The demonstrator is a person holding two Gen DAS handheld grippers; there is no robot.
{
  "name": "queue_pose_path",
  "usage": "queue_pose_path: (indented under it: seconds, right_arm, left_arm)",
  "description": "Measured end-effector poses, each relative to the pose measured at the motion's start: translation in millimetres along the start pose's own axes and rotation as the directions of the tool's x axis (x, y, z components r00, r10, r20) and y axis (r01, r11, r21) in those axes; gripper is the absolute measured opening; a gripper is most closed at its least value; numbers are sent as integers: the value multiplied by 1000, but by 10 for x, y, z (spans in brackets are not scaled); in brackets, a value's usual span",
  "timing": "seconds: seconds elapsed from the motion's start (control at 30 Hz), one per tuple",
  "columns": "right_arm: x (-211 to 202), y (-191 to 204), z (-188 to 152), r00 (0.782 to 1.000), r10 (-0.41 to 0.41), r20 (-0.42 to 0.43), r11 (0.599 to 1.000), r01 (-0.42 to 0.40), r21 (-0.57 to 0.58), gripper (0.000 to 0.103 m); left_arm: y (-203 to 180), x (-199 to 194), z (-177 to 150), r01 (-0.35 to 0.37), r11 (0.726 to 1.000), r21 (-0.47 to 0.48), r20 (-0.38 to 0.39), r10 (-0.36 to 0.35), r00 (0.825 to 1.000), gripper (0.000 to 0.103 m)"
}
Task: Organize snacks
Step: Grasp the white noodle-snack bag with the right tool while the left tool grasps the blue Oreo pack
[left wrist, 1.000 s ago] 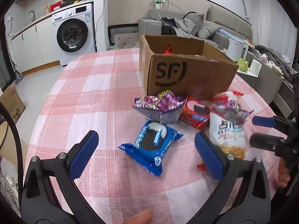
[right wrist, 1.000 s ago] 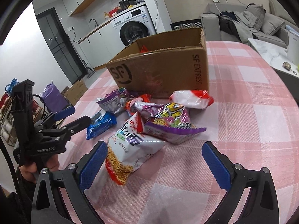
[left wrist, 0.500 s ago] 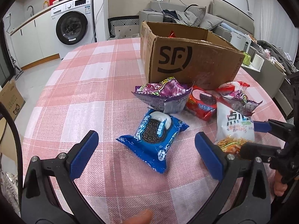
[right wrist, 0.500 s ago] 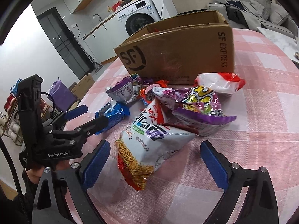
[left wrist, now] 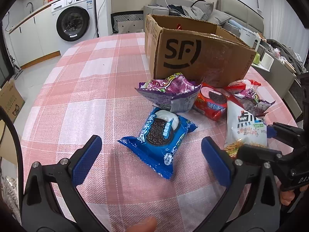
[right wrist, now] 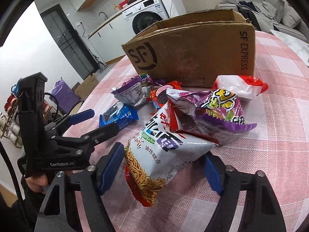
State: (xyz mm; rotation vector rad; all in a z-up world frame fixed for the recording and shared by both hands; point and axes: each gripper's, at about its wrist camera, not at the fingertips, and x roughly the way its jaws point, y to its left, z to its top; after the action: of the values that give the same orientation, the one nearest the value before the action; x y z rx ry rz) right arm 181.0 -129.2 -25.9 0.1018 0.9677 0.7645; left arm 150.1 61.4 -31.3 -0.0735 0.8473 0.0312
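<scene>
Several snack packs lie on the pink checked tablecloth (left wrist: 81, 96) before an open SF cardboard box (left wrist: 197, 58). A blue Oreo pack (left wrist: 160, 137) lies just ahead of my open, empty left gripper (left wrist: 150, 158). My right gripper (right wrist: 164, 166) is open, its jaws on either side of a white noodle-snack bag (right wrist: 162, 150), which also shows in the left wrist view (left wrist: 245, 127). Behind lie a purple bag (left wrist: 170, 94), a red Oreo pack (left wrist: 212, 102), another purple bag (right wrist: 216, 108) and a red-and-white bag (right wrist: 239, 87). The box also shows in the right wrist view (right wrist: 193, 52).
A washing machine (left wrist: 75, 23) and counter stand at the back left, a grey sofa (left wrist: 193, 9) behind the box. A cardboard carton (left wrist: 9, 100) sits on the floor left of the table. The left gripper shows in the right wrist view (right wrist: 92, 121).
Both grippers have moved forward toward the snacks. The right gripper's jaws have narrowed and now flank the white noodle-snack bag. The left gripper is closer to the blue Oreo pack.
</scene>
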Motion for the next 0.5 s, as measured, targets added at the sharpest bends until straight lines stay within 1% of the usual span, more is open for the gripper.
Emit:
queue_pose_path:
  seconds: [0.1,0.13,0.2,0.3,0.5]
  right_arm:
    - [-8,24,-17,1000,11,2,1000,-11,-13,65]
    - [-25,39,-26,1000,9,11,1000,-9,-27,59]
    - [-61,56,-47,1000,12,19,999,-11,-41,54]
    - [-96,82,-85,999,13,30,998,-11,-58,50]
    - [-170,120,-137,999,5,45,997,-1,-81,49]
  left_arm:
    - [4,0,-5,1,1000,-2,0,-1,1000,103]
    - [7,5,-2,2,1000,-4,-1,-2,1000,103]
    - [11,20,6,3,1000,-8,-4,-3,1000,103]
    - [8,26,-1,3,1000,-9,-8,-3,1000,103]
    - [16,35,-17,2,1000,-12,-12,-2,1000,103]
